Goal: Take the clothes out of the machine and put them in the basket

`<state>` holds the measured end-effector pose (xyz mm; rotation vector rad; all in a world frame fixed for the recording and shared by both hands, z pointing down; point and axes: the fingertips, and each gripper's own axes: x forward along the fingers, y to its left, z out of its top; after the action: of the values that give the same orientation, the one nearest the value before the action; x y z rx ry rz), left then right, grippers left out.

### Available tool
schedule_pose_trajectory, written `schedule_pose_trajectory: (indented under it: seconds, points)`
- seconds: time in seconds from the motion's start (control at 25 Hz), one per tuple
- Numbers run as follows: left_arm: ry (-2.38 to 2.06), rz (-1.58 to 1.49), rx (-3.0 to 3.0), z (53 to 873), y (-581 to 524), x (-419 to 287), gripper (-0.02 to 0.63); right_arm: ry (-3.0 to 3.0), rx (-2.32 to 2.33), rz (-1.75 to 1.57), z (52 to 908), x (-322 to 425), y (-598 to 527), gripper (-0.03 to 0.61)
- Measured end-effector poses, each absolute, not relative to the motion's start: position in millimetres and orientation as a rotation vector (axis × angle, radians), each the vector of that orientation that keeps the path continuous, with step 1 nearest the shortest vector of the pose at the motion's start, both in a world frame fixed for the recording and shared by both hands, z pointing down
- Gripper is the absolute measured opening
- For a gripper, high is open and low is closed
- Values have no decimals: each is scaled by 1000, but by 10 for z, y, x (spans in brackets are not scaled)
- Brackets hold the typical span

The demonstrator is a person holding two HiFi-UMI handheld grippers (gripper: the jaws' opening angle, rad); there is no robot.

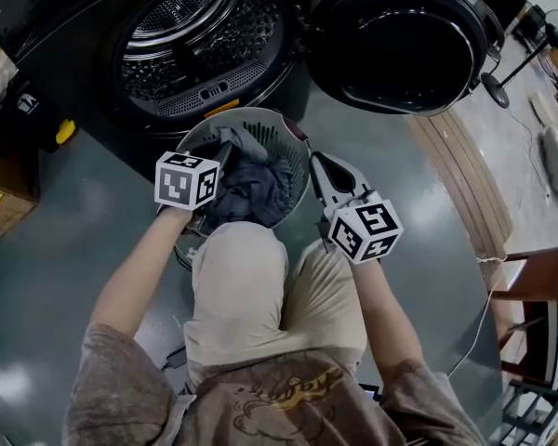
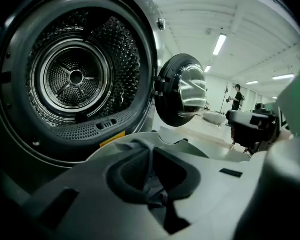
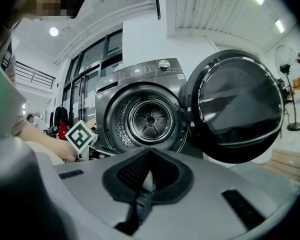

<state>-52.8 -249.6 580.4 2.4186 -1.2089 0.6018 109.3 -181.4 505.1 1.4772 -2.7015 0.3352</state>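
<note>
Pinching a garment over the basket, drum looks empty

Left gripper [image 2: 146, 153] is clenched on a fold of grey garment [image 1: 234, 143]. Its own view shows pale cloth poking out past the closed tips. It sits over the near-left rim of the basket [image 1: 296, 145], so the cloth is held where it can go straight onto the pile. The rest of the clothes [image 1: 259, 191], dark blue-grey, are heaped inside the basket. Right gripper [image 3: 149, 153] has its jaws pressed together with nothing in them. It sits just beside the basket's right rim, pointing toward the machine [image 1: 84, 100], likely out of the way while the left works.

Drum [image 1: 191, 31] shows bare metal in all three views, no fabric visible. Judged: unloading is about finished, and this is tidying or dropping the last piece.

Basket stands on the floor [image 1: 93, 221] right below the drum opening, touching or almost touching the machine front; cannot tell which. That makes a short carry from drum to basket, probably why it's there. Door [image 1: 395, 43] is swung fully open to the right, well clear of both grippers. Person's knee [image 1: 237, 277] comes up to the basket's near rim between the two grippers, so it's tight on that side. Floor is open left and right of the basket. Wooden boards [image 1: 458, 170] lie further right, apart. Risk: cloth drapes over the rim if let go too close to the edge.
</note>
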Motion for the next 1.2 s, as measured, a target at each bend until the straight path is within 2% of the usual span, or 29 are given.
schedule_pose_trajectory:
  seconds: [0.24,0.32,0.4,0.88,1.2]
  points:
    - [-1203,601,2423,5782,-2329,-526,56,-2715,1459,325,5016,1037,-1783,-3]
    - [-1218,582,2427,5743,-2335,-535,173,-2720,1458,334,5008,1023,-1790,-3]
    - [-1209,567,2445,5690,-2347,-511,215,-2733,1456,361,4993,1005,-1811,-3]
    - [-1084,527,2561,5195,-2738,-380,259,-2732,1408,409,4627,873,-2459,-2]
    - [-979,486,2519,3952,-2597,-221,264,-2657,1332,478,3403,659,-2541,-2]
